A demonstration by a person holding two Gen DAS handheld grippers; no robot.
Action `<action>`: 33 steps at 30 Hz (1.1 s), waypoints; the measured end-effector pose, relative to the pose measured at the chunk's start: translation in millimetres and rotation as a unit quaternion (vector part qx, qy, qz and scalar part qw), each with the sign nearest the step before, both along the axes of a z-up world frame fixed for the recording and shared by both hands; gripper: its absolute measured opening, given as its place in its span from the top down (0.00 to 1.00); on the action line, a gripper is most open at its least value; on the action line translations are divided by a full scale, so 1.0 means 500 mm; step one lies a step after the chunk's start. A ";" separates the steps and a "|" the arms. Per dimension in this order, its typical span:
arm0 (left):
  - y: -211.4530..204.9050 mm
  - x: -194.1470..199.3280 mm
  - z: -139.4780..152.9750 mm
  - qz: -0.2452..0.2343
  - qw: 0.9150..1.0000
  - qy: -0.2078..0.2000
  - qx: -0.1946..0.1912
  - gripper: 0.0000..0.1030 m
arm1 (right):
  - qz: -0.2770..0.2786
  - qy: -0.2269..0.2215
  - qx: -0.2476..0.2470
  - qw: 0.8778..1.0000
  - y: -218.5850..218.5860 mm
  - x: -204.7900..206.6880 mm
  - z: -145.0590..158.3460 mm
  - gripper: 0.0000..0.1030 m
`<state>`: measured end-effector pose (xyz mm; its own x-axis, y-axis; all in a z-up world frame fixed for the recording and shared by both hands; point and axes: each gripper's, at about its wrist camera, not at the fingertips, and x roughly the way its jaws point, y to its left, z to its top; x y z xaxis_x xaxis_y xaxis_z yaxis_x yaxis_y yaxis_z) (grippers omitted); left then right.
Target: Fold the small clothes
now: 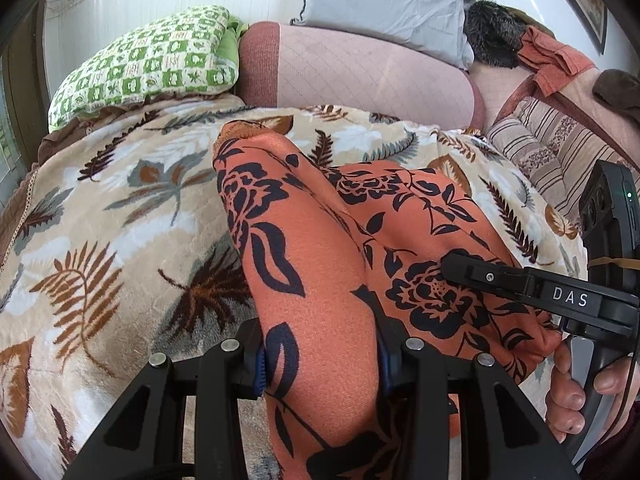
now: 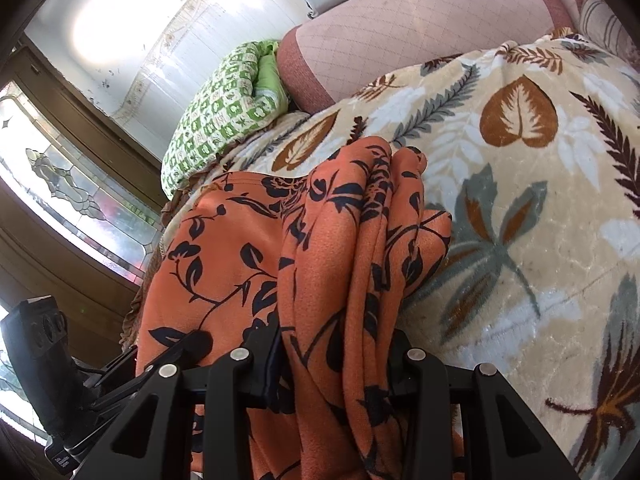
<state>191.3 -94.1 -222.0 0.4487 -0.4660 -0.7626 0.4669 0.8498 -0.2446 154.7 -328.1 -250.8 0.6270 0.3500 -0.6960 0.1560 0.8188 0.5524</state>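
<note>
An orange garment with a black flower print (image 1: 320,240) lies bunched on a leaf-patterned blanket (image 1: 120,208). My left gripper (image 1: 320,364) is shut on a thick fold of it, which fills the space between the jaws. My right gripper (image 2: 336,360) is shut on another bunched edge of the same garment (image 2: 340,248). In the left wrist view the right gripper (image 1: 520,284) reaches in from the right over the cloth, with the person's hand on its handle. In the right wrist view the left gripper (image 2: 132,364) shows at the lower left. The fingertips are hidden by cloth.
A green checked pillow (image 1: 152,60), a pink quilted bolster (image 1: 360,68) and a grey pillow (image 1: 384,0) lie along the wall. Striped cushions (image 1: 552,148) and loose clothes (image 1: 552,56) sit at the right. A window (image 2: 72,184) is at the left.
</note>
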 end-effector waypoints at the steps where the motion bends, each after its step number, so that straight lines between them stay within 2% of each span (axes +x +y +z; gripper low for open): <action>1: -0.001 -0.001 -0.005 0.000 1.000 0.003 0.003 0.59 | 0.000 0.003 0.000 1.000 -0.001 0.001 -0.004 0.61; 7: -0.006 -0.002 -0.040 0.008 0.999 0.020 0.025 0.56 | 0.004 0.031 -0.001 1.000 -0.005 0.012 -0.035 0.61; 10: -0.001 0.000 -0.049 0.017 0.999 0.024 0.035 0.46 | 0.004 0.044 -0.005 0.999 -0.007 0.017 -0.046 0.52; 11: 0.003 0.001 -0.051 0.024 0.998 0.024 0.044 0.37 | 0.001 0.052 -0.004 0.999 -0.009 0.019 -0.050 0.50; 12: 0.007 0.001 -0.051 0.032 0.998 0.019 0.056 0.33 | -0.003 0.062 -0.002 0.998 -0.013 0.020 -0.055 0.45; 15: 0.023 -0.003 -0.037 0.043 0.996 -0.013 0.082 0.30 | -0.008 0.076 0.008 0.997 -0.027 0.019 -0.060 0.43; 19: 0.049 -0.001 -0.010 0.075 0.991 -0.053 0.094 0.27 | -0.038 0.039 -0.016 0.998 -0.051 0.002 -0.009 0.43; 21: 0.056 0.008 -0.006 0.095 0.987 -0.068 0.107 0.27 | -0.060 -0.012 -0.035 0.998 -0.061 -0.013 0.033 0.43; 23: 0.054 0.022 -0.010 0.108 0.985 -0.071 0.119 0.27 | -0.052 -0.060 -0.033 0.996 -0.055 -0.018 0.062 0.43; 25: 0.048 0.040 -0.022 0.116 0.982 -0.066 0.132 0.27 | -0.029 -0.072 -0.025 0.997 -0.037 -0.006 0.069 0.47; 26: 0.045 0.047 -0.026 0.118 0.982 -0.064 0.135 0.27 | -0.021 -0.070 -0.024 0.997 -0.023 0.003 0.066 0.61; 27: 0.043 0.052 -0.029 0.120 0.981 -0.064 0.137 0.27 | -0.015 -0.065 -0.024 0.997 -0.014 0.011 0.060 0.70; 32: 0.028 0.070 -0.063 0.125 0.975 -0.065 0.170 0.25 | -0.032 -0.016 -0.016 0.999 -0.001 0.063 0.010 0.70; 33: 0.024 0.072 -0.075 0.120 0.975 -0.061 0.177 0.24 | -0.048 0.008 -0.013 0.999 -0.012 0.072 -0.015 0.71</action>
<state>227.3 -82.0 -259.6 0.6100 -0.0536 -0.7906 0.2512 0.9593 0.1288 190.5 -334.0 -258.1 0.6460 0.2711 -0.7136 0.2426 0.8134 0.5286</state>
